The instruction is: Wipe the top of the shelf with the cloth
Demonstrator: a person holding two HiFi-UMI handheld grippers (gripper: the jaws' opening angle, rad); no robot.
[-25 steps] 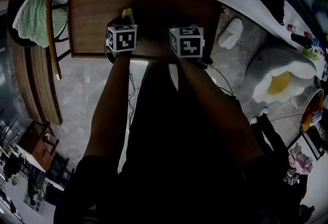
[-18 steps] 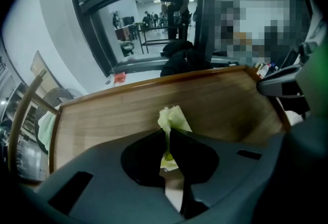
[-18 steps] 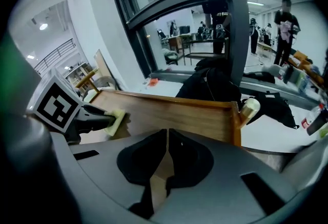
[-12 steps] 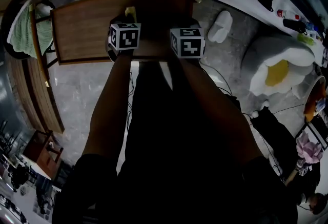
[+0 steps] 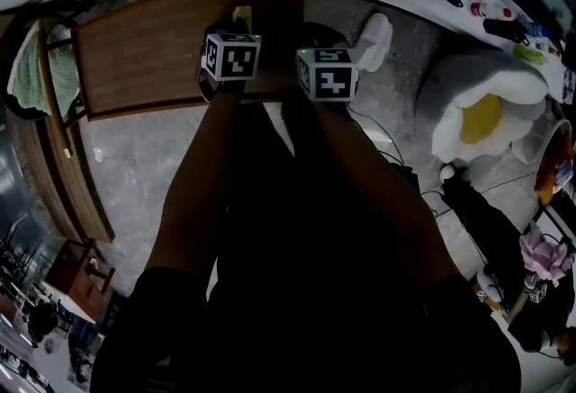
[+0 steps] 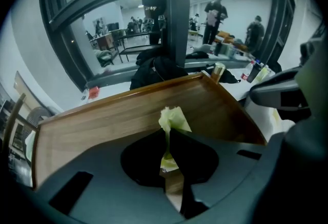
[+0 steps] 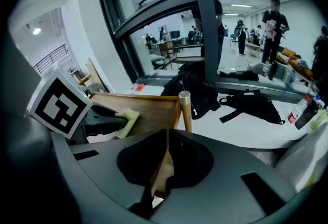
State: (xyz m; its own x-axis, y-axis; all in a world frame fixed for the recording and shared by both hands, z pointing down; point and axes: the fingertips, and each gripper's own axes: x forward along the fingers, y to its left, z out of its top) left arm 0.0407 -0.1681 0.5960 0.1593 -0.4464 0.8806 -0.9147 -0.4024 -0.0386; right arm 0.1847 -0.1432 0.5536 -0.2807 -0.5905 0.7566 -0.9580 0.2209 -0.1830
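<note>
In the head view, the long brown wooden shelf top [image 5: 144,49] runs left to right in front of the person. The left gripper [image 5: 238,26] reaches over its near edge, with the small pale yellow-green cloth [image 5: 241,14] at its tip, close to the shelf's right end. Most of the board therefore lies to the cloth's left, along the shelf's long axis. The right gripper [image 5: 315,42] hangs just beside the left one, by the shelf's right corner. Compared with a second ago, the cloth has travelled towards that right end.

In the left gripper view, the jaws are pinched on the cloth. A crumpled tuft of it sticks out past the tips and appears to rest on the wood.

In the right gripper view, the jaws are pressed together with nothing between them. They point at the brass-capped corner post [image 7: 185,109]. The left gripper is the one placed to wipe, probably with a stroke back leftward.
</note>
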